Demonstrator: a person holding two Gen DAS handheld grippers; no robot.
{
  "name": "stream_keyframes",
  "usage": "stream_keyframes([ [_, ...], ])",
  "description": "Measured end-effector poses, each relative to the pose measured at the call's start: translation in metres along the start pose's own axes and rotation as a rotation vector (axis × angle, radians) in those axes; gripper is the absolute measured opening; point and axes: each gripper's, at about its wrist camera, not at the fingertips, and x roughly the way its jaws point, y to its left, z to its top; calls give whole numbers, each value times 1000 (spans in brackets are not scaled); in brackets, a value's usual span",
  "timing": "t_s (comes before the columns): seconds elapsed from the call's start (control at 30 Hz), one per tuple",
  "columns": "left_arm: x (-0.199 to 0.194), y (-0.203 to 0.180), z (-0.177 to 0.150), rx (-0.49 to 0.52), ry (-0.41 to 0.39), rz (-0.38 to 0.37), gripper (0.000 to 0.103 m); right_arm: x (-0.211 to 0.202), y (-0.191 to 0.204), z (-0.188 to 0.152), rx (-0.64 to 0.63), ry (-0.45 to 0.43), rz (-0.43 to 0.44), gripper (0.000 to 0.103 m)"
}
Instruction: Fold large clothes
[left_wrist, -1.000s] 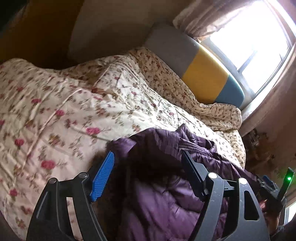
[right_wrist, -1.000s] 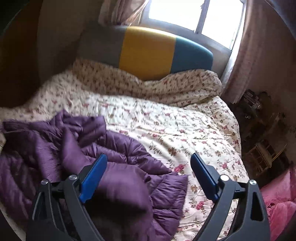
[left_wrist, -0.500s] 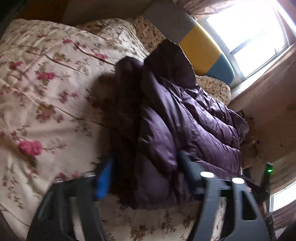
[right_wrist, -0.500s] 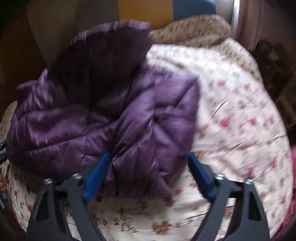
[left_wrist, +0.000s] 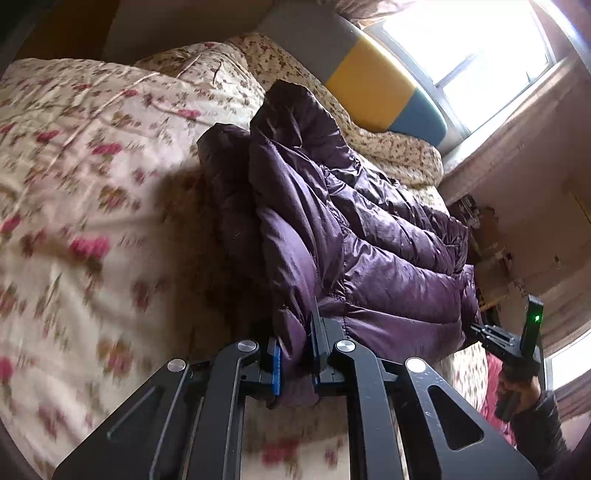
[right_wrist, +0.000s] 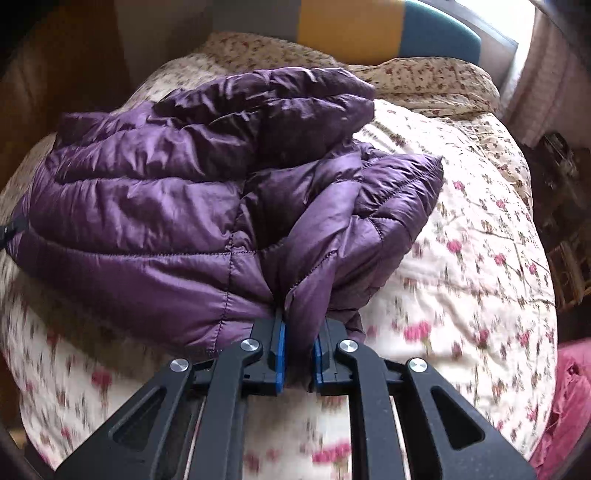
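Note:
A purple quilted puffer jacket (left_wrist: 369, 240) lies bunched on the floral bed, its folds heaped toward the headboard. My left gripper (left_wrist: 295, 343) is closing on one near corner of its hem, and the blue pads (left_wrist: 275, 365) pinch the fabric. In the right wrist view the same jacket (right_wrist: 166, 206) spreads to the left. My right gripper (right_wrist: 298, 334) is closing on another fold of the hem, with cloth squeezed between its pads (right_wrist: 281, 343). A person's hand (left_wrist: 517, 395) holds the right gripper's handle at the far end of the jacket.
The floral quilt (right_wrist: 461, 258) covers the whole bed, with a rumpled second quilt (left_wrist: 388, 147) by the grey, yellow and blue headboard (left_wrist: 369, 85). A bright window sits behind it. Cluttered shelves (right_wrist: 561, 177) and pink cloth (right_wrist: 569, 398) lie past the bed's right edge.
Both grippers dropped toward the jacket's near edge, and their wide jaws closed onto the hem. The jacket now looks larger and more bunched in both views.

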Motion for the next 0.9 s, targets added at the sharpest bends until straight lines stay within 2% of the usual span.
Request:
stream_keyframes([
  [0.23,-41,-2,-58,13,29,-13,11,-38,18,-84,-57,52,33,10],
  [0.33,-59,-5,-84,23,37,-18,12,-50,19,-105,-55,65,44,10],
  [0.37,-64,-5,-90,22,36,-14,13,-55,20,-111,-54,70,44,14],
  [0.4,-69,-5,-95,25,36,5,16,-57,19,-113,-50,70,29,24],
  [0.47,-76,-5,-98,27,23,24,34,-65,14,-111,-26,48,22,39],
  [0.5,-82,-4,-96,18,0,22,59,-68,13,-107,-14,37,22,46],
  [0.53,-86,-3,-93,8,-25,25,65,-71,8,-101,4,17,19,49],
  [0.6,-92,-2,-79,-5,-69,23,66,-75,3,-88,38,-27,20,60],
  [0.67,-92,-1,-63,-16,-101,31,66,-74,0,-73,74,-64,27,64],
  [0.8,-69,0,-27,-54,-102,23,66,-53,-7,-35,175,-108,47,72],
  [0.9,-48,-5,-6,-72,-86,19,66,-27,-19,-8,269,-102,85,74],
])
